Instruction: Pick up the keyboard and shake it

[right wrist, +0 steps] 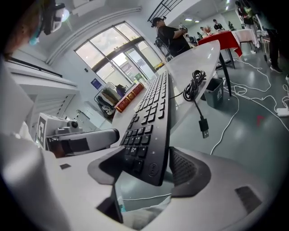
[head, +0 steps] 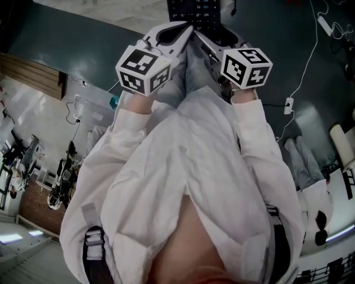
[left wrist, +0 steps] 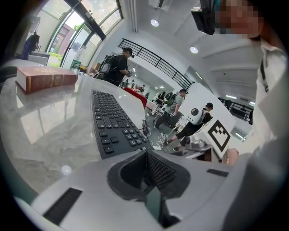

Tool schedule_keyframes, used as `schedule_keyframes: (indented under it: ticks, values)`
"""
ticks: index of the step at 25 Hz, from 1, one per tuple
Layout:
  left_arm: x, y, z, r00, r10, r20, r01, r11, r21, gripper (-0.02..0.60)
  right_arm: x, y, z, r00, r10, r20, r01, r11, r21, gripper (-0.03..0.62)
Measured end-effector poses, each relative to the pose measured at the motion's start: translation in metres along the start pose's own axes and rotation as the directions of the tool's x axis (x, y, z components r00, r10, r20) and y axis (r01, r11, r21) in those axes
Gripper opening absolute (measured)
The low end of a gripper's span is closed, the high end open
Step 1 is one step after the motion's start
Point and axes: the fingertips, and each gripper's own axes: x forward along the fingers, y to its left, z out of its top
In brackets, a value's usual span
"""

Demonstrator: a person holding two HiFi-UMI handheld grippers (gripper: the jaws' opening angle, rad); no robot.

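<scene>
A black keyboard lies on a pale marble table; in the head view only its near end shows at the top. My right gripper stands open, wide, with the keyboard's near end between its jaws; the pads do not press on it. Just left of that end, my left gripper is shut, with nothing in it. The keyboard's coiled black USB cable rests on the table beside it, the plug hanging over the edge. Both marker cubes show above my white shirt.
A red book lies at the table's far end. The table's edge runs close along the keyboard's right side, with grey floor and white cables below. Several people stand further off in the hall.
</scene>
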Motion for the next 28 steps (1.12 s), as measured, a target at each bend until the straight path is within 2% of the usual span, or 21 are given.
schedule_keyframes:
  ticks: [3,14,18,28]
  values:
    - [-0.0059,0.0007,0.0007,1.000,0.002,0.004,-0.002,1.000,0.000,0.014,0.0009,0.0043,-0.0002,1.000,-0.004,-0.008,0.004,1.000,-0.021,0.285]
    - [-0.0078,0.0044,-0.0005,1.000,0.012,0.004,-0.012,1.000,-0.004,0.014,0.0008,0.0010,0.0009,0.998,0.051,-0.031,-0.051,0.998,0.022,0.281]
    - [-0.0072,0.0052,-0.0012,1.000,0.014,0.003,-0.014,1.000,-0.002,0.014,0.0002,-0.0012,0.0002,0.997,0.068,-0.034,-0.067,0.997,0.031,0.259]
    - [-0.0061,0.0062,0.0006,1.000,0.020,0.012,-0.020,1.000,0.000,0.014,-0.0016,-0.0028,-0.0007,0.997,0.069,-0.039,-0.067,0.997,0.050,0.244]
